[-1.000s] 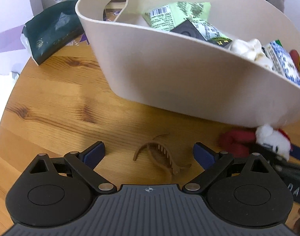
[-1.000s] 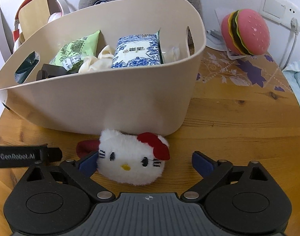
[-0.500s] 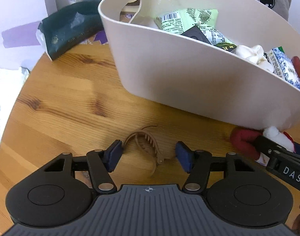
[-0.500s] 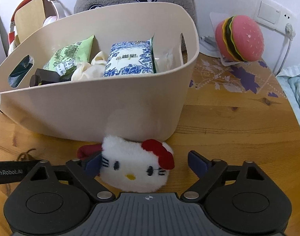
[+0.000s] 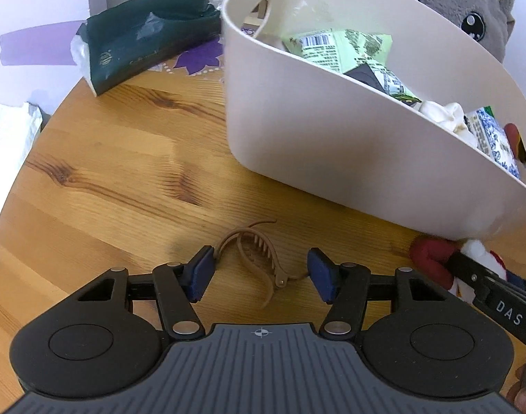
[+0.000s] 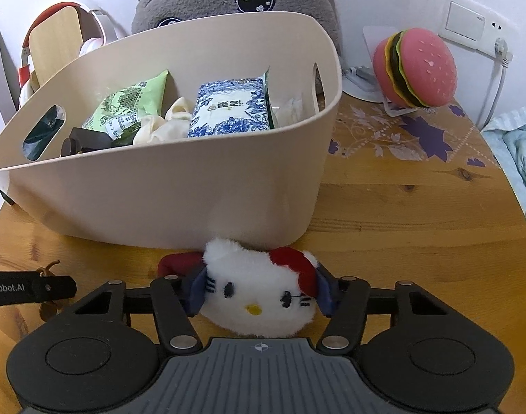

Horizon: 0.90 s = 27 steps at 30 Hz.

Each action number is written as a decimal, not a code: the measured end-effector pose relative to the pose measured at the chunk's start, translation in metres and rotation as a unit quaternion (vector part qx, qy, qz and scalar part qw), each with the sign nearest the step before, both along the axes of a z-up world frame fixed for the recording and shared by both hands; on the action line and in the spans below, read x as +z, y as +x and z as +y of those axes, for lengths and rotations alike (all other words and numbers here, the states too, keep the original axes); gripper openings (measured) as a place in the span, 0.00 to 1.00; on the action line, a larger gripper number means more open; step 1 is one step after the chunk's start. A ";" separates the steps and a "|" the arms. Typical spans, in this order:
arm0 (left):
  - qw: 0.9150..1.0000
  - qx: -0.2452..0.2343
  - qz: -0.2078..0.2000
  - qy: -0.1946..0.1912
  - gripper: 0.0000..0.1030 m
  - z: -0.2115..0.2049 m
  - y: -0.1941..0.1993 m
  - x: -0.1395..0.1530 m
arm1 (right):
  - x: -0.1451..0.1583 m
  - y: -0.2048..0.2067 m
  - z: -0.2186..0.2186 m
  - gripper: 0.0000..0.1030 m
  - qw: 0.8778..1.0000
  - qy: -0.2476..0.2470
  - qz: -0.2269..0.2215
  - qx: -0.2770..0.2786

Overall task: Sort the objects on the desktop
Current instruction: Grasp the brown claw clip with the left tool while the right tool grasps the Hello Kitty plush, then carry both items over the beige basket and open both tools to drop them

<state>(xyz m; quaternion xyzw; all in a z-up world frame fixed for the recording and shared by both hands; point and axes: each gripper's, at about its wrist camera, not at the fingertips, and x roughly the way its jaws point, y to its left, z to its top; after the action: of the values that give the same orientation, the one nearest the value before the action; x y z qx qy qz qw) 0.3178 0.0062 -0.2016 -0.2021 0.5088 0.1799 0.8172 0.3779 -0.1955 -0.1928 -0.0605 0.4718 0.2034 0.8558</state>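
Plush cat toy (image 6: 261,296) pinched in my R tool (image 6: 261,289); L tool (image 5: 259,277) agape round hair clip (image 5: 259,255); next, lift toy into bin (image 6: 180,186)

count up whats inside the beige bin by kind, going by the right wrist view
Inside the beige bin:
green snack packet: 1
blue and white packet: 1
cream cloth scrunchie: 1
dark brown box: 1
clear plastic wrapper: 1
Total: 5 visible; anything underneath is hidden.

Readable text: "DAS" on the right gripper (image 5: 469,277); "nRobot.AI" on the left gripper's finger (image 6: 28,288).
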 end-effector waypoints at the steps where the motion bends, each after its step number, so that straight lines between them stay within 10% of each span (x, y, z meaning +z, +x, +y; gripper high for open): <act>1: 1.000 0.001 0.000 -0.002 0.58 0.002 -0.001 0.000 | 0.001 -0.001 -0.001 0.55 1.000 0.000 0.000 -0.001; 27: 0.998 0.002 -0.069 -0.003 0.58 0.030 -0.050 0.063 | 0.075 -0.050 -0.005 0.55 0.997 0.032 -0.063 0.043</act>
<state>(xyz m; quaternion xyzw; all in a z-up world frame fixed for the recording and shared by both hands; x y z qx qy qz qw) 0.2681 0.0363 -0.1390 -0.2180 0.4513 0.1656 0.8494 0.3282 -0.2002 -0.1177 -0.0661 0.4071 0.2509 0.8757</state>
